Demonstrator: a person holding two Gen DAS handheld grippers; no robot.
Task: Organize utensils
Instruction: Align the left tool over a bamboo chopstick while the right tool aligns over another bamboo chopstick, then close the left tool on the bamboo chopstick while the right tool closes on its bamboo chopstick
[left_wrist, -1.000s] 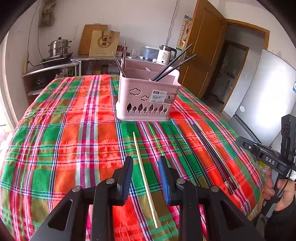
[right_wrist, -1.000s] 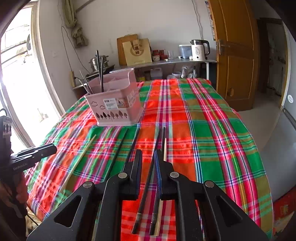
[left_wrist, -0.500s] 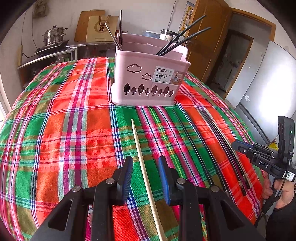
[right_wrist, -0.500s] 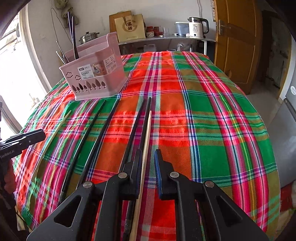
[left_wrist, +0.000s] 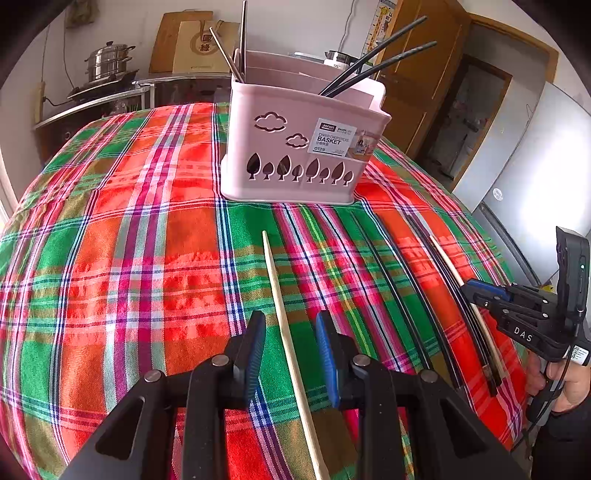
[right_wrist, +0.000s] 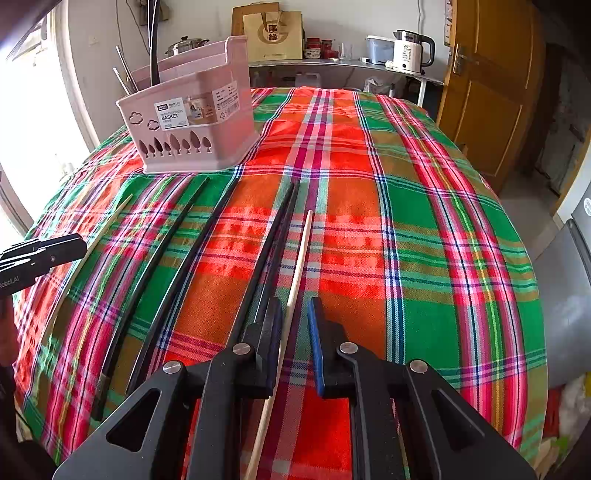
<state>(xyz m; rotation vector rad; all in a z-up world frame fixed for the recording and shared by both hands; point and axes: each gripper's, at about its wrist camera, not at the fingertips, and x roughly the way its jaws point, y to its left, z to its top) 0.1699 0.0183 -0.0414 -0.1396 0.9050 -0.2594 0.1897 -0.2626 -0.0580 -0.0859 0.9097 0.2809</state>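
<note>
Both my grippers have descended: left gripper (left_wrist: 290, 354) open astride one chopstick (left_wrist: 282, 314), right gripper (right_wrist: 294, 345) open astride another chopstick (right_wrist: 298, 266).

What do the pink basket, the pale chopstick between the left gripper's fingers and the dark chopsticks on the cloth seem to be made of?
Pink basket: likely moulded plastic, smooth matte, with clean cloud and tree cut-outs. Pale chopstick: probably unfinished wood or bamboo, light tan and dull. Dark chopsticks: black with a slight sheen; plastic or lacquered wood, unclear which.

Home kitchen-dining room, plaid-clothed table (right_wrist: 424, 206), steel counter (right_wrist: 332, 64) with electric kettle (right_wrist: 408, 51) (white, dark handle), stacked steamer pot (left_wrist: 107, 61) on stove, pink chopstick basket (left_wrist: 295, 147), wooden door (right_wrist: 491, 92), grey fridge (left_wrist: 535, 177)
</note>
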